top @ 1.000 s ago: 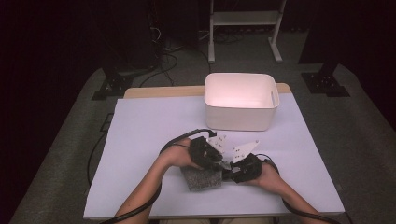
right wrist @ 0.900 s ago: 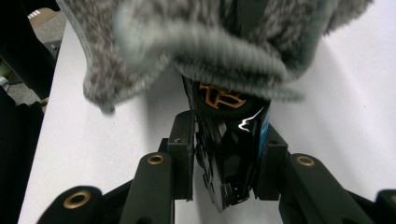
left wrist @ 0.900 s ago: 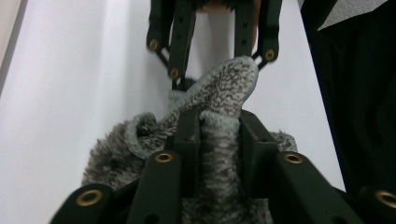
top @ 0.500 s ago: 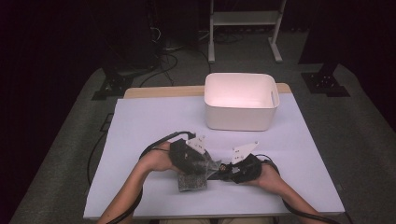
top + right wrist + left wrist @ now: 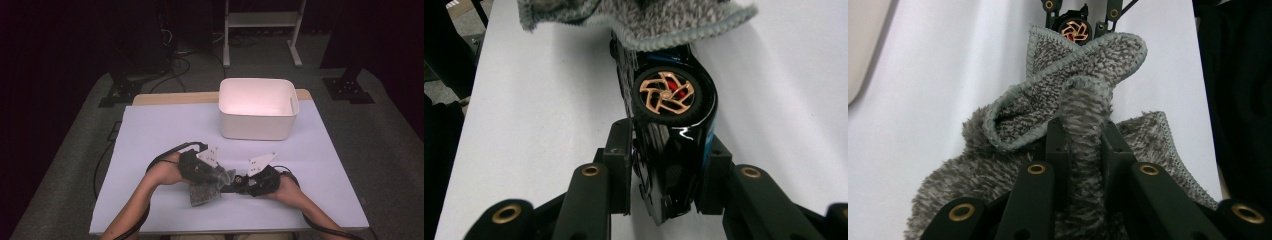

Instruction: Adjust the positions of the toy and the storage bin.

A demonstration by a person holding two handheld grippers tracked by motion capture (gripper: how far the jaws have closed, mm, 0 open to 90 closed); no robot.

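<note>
Right gripper [image 5: 664, 165] pinches the toy car [image 5: 669, 125] steady; left gripper [image 5: 1083, 150], fingers just closed, pinches the cloth [image 5: 1068, 100] (for wiping it).

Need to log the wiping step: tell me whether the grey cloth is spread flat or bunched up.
Bunched up: the grey cloth is pinched in the left gripper, its hemmed edges folded and draped onto the toy car.

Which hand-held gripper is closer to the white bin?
Left, though only slightly. The left hand-held gripper, pinching the grey cloth, sits in front of the white bin, to its left; the right hand-held gripper, clamping the toy car, lies a little farther back.
</note>
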